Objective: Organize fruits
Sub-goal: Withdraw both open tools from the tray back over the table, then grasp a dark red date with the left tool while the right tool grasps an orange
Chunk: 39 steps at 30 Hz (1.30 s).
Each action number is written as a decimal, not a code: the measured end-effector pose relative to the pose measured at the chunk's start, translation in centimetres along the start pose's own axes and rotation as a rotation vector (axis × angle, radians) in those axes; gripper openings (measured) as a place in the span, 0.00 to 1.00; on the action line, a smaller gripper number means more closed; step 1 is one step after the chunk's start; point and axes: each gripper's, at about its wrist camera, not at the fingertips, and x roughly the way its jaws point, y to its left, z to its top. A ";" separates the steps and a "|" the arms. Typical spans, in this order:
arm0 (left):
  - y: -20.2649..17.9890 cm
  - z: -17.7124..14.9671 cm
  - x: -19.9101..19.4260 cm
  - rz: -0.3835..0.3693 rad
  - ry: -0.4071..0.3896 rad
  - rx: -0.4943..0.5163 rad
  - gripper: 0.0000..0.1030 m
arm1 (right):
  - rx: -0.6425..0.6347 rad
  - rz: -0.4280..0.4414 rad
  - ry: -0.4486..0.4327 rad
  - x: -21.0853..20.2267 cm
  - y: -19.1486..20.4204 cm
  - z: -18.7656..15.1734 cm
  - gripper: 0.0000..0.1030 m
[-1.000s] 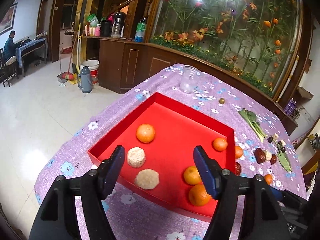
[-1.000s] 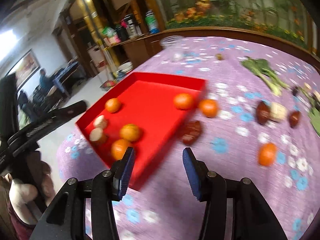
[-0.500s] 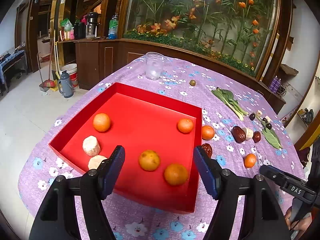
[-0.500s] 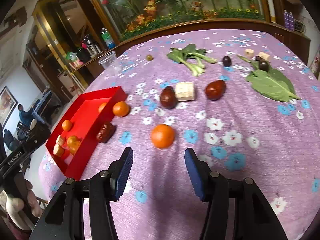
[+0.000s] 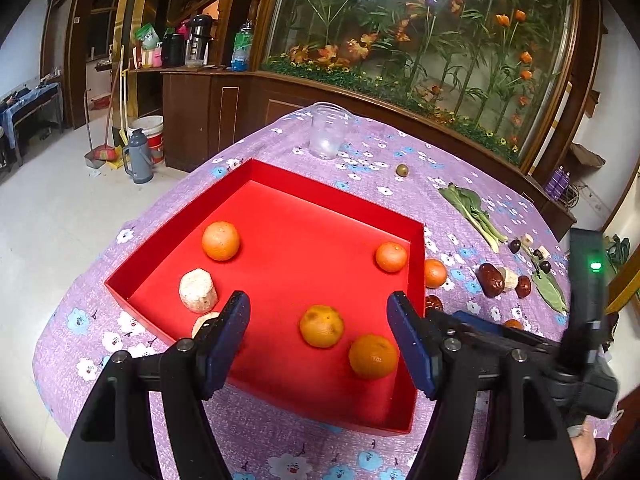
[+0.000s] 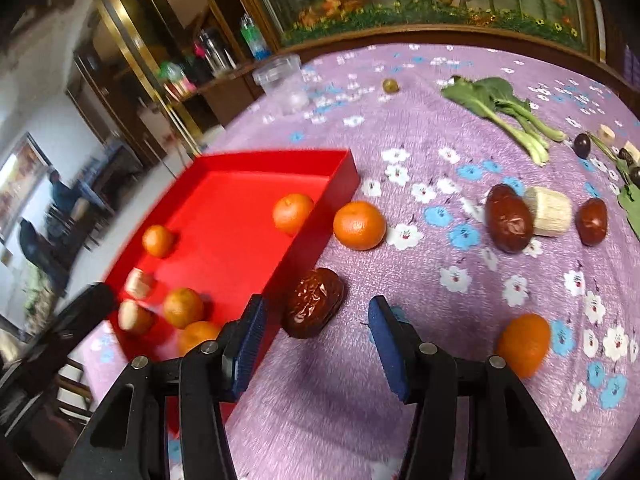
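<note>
A red tray [image 5: 280, 184] [image 6: 344, 168] sits on the purple flowered cloth and holds several oranges [image 5: 220, 240] [image 6: 292, 213] and two pale corn pieces [image 5: 197, 291]. My left gripper [image 5: 318, 334] is open and empty above the tray's near side. My right gripper [image 6: 314, 334] is open and empty, low over the cloth just right of the tray, with a wrinkled red date [image 6: 314, 303] close ahead of its fingers. An orange [image 6: 359, 225] lies against the tray's outer wall, another orange [image 6: 523, 344] at my right.
Two more dates [image 6: 509, 218] and a corn piece [image 6: 549, 211] lie farther right. Bok choy [image 6: 504, 108], dark grapes [image 6: 582, 145], a small green fruit [image 6: 390, 85] and a clear plastic cup [image 5: 328, 130] are at the back. A wooden counter borders the table.
My right gripper swung back left and lower, from the open cloth toward the tray's edge and the wrinkled date. My left gripper shifted slightly over the tray. Both stayed open.
</note>
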 end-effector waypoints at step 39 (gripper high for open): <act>-14.7 -1.6 10.8 -0.133 0.263 0.339 0.46 | 0.014 -0.080 -0.078 -5.7 -10.1 -2.2 0.48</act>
